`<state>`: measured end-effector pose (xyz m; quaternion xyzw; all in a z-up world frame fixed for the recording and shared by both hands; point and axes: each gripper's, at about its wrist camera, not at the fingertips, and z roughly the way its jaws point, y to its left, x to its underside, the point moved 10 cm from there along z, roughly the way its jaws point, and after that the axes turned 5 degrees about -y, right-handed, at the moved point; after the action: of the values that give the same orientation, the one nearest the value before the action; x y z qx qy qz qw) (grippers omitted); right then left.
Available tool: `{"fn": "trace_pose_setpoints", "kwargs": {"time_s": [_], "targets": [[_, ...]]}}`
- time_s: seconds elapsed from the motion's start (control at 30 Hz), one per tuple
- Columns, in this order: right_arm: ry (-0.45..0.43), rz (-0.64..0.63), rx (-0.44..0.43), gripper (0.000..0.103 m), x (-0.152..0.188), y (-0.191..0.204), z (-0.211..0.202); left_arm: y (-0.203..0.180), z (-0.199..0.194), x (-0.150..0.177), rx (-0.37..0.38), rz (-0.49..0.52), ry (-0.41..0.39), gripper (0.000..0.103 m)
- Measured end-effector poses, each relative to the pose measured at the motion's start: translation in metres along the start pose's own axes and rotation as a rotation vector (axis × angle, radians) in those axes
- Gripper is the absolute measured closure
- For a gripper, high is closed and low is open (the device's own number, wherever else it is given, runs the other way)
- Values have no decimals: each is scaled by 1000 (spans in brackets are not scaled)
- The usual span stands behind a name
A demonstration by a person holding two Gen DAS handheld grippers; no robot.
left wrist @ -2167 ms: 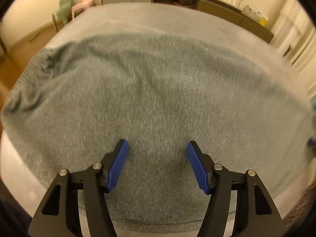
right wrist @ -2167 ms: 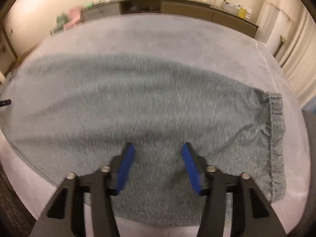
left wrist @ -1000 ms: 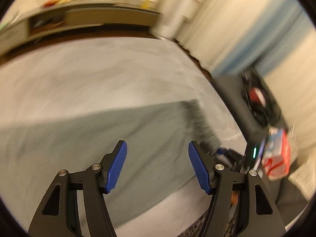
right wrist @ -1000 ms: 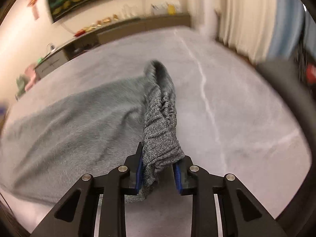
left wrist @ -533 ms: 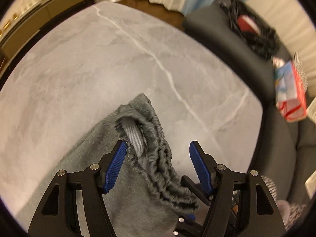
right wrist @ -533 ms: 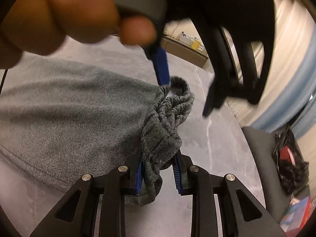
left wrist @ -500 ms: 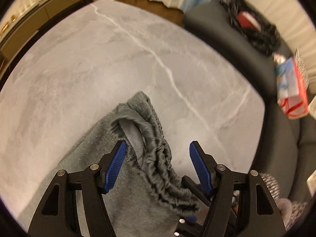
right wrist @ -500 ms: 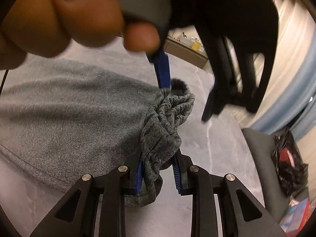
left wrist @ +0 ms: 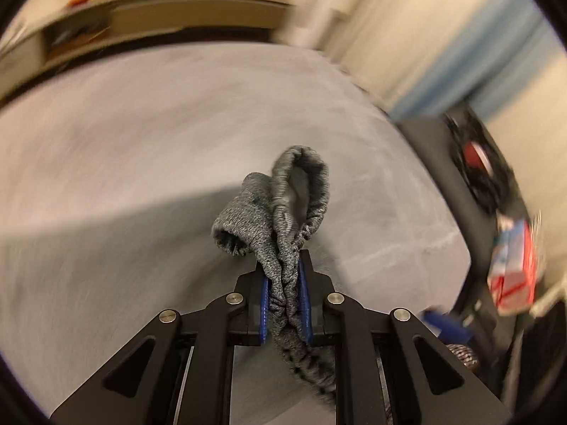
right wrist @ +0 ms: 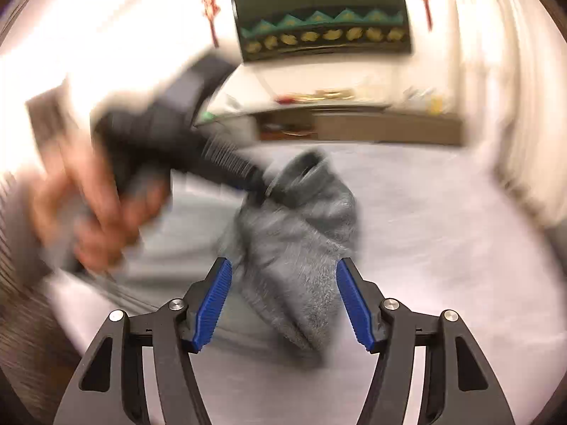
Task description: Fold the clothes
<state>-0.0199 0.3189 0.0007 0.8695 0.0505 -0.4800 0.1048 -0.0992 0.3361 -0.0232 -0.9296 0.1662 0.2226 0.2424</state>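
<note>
My left gripper (left wrist: 284, 299) is clenched on the bunched ribbed edge of the grey garment (left wrist: 283, 212), which it holds lifted above the pale grey table (left wrist: 124, 134). My right gripper (right wrist: 283, 301) has its fingers spread apart, gripping nothing, with the garment hanging just ahead between them. A hand (right wrist: 99, 212) holds the left gripper there, blurred.

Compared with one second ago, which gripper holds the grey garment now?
The hold has changed sides. The left gripper, open before, is now shut on the grey garment at its bunched elastic edge. The right gripper, which clamped that edge, has let go and stands open. The garment stays over the grey table.
</note>
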Motion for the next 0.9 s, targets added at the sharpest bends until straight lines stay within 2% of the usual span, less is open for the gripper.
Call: {"fn": "trace_pose_setpoints", "kwargs": {"time_s": [0.07,0.1,0.2,0.27,0.37,0.47,0.57,0.6,0.67,0.73,0.83,0.87,0.9], "targets": [[17,99,-108,41,-2,6,4,26,-2,17,-12,-51,5,87],[26,148,-162,47,-3,9,5,31,-3,21,-12,-57,-1,87],[162,114,-97,59,20,9,36,43,1,24,-67,-38,-2,83],[270,70,-40,66,43,3,60,54,4,23,-175,24,-4,71],[334,14,-18,66,69,-6,66,64,-4,24,-256,64,-21,60],[288,51,-41,66,61,-6,63,70,-30,21,-247,26,-99,51],[198,116,-56,66,41,-16,55,72,-52,11,-183,-57,-185,50],[215,125,-53,66,42,-16,60,67,-54,6,-153,-57,-199,50],[250,141,-48,66,44,-17,70,48,-41,-4,-109,1,-189,50],[288,132,-35,66,46,-15,78,38,-12,-12,-116,65,-143,50],[334,85,-8,66,55,-11,86,68,38,-16,-257,27,-39,51],[331,80,-10,66,56,-11,85,79,52,-15,-283,5,-10,51],[328,75,-12,66,57,-11,85,82,53,-17,-293,10,-28,51]]}}
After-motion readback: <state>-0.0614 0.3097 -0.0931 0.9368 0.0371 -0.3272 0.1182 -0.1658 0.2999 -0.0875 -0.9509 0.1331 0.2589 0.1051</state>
